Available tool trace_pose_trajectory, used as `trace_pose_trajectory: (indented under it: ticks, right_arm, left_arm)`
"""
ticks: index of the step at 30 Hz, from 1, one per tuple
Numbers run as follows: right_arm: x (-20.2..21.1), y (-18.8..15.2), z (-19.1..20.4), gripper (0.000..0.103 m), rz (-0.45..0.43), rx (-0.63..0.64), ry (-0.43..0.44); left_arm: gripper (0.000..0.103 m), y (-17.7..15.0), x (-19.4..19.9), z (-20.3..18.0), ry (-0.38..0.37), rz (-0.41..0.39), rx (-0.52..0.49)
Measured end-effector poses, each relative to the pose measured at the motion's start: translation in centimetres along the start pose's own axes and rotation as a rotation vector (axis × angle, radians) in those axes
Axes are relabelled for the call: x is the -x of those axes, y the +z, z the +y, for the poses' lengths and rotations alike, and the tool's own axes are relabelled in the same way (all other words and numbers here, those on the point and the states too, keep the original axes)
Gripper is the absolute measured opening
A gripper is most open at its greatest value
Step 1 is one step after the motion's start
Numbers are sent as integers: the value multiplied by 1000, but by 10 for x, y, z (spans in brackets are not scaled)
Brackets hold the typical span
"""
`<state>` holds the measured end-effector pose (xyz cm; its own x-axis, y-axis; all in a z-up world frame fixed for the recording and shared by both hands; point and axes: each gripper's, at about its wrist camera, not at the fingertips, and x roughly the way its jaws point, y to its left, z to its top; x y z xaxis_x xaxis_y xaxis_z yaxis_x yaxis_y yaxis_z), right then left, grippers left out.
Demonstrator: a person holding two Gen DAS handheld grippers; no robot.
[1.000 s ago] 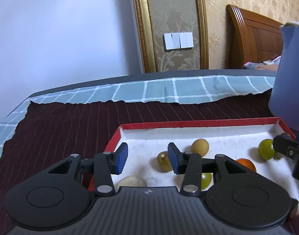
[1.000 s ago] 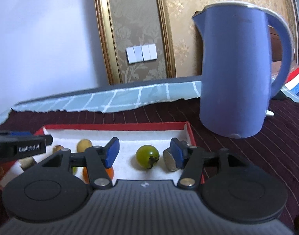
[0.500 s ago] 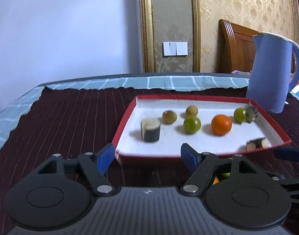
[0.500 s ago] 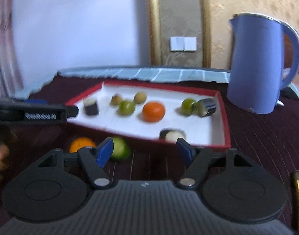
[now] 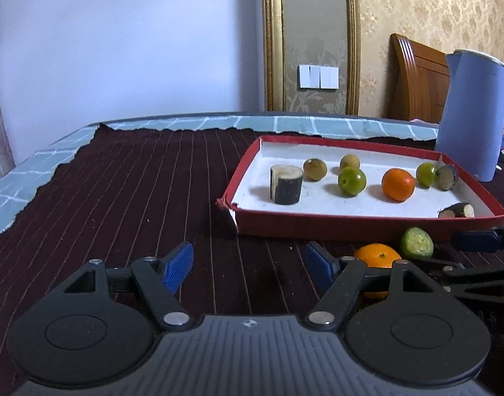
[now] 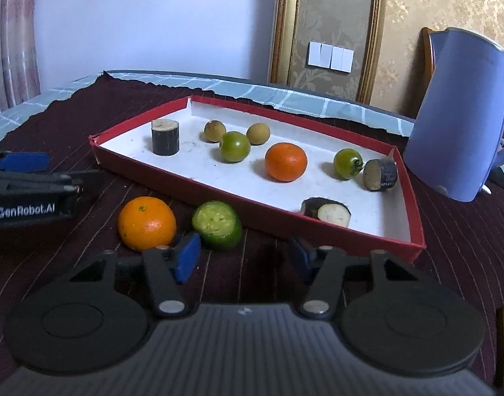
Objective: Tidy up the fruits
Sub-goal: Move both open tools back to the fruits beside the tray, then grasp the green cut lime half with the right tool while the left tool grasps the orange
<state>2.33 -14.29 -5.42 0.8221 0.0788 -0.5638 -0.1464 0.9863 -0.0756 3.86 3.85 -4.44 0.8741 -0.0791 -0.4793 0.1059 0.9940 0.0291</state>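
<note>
**Hovering before the tray, both grippers empty**

Hanging low over the dark striped cloth [image 5: 136,198] of the counter, the left gripper [image 5: 248,269] has its blue pads apart with nothing between them; only bare cloth shows in the gap. The right gripper [image 6: 240,257] is also empty, its jaws closing on nothing, short of the tray's near wall.

Just ahead of the right gripper, on the cloth outside the tray's near edge, an orange [image 6: 147,223] sits beside a green cut fruit [image 6: 217,224], which lies on its side with its flat cut face turned toward the camera.

Beyond them the red tray [image 6: 172,181] holds the rest. A dark cylinder piece [image 6: 165,138] stands upright near the left corner, pale cut end up. Two brownish round fruits [image 6: 215,131] and a green fruit [image 6: 234,147] cluster mid-tray, then a second orange [image 6: 285,161]. Toward the right edge a stemmed green fruit [image 6: 347,163] touches a dark piece [image 6: 380,175] tipped on its side; another dark piece [image 6: 326,212] lies along the near wall.

A blue kettle [image 6: 459,115] stands past the tray's right corner.
</note>
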Motion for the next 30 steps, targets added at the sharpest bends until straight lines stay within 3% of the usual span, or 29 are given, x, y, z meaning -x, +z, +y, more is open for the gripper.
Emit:
trace_pose_trajectory:
  ticks: [7,9,11,14,19,23,30]
  right_arm:
    - [-13,7,9,52,23,18,38]
    - [-17,7,11,36,30,16,52]
    - [-17,8,11,31,24,5,59]
    - [-10,6,5,31,8,-32,50]
    - [15,-2,-10,31,-31,-63,11]
    - [21,-11,-26,31,-30,-106,-6]
    - [22,-19,-38,31,-36,-148,0]
  left_arm:
    - [74,-3,-2,2,-15,6,13]
    - [74,-3,-2,4,-34,11,20]
    - [74,-3,-2,6,-44,13,28]
    - [74,-4,2,3,-71,9,9]
    - [74,-7,16,-22,-109,-46,-124]
    - [81,-5,21,-43,-93,-91,-186]
    - [81,0,27,-50,-122,-110,-198]
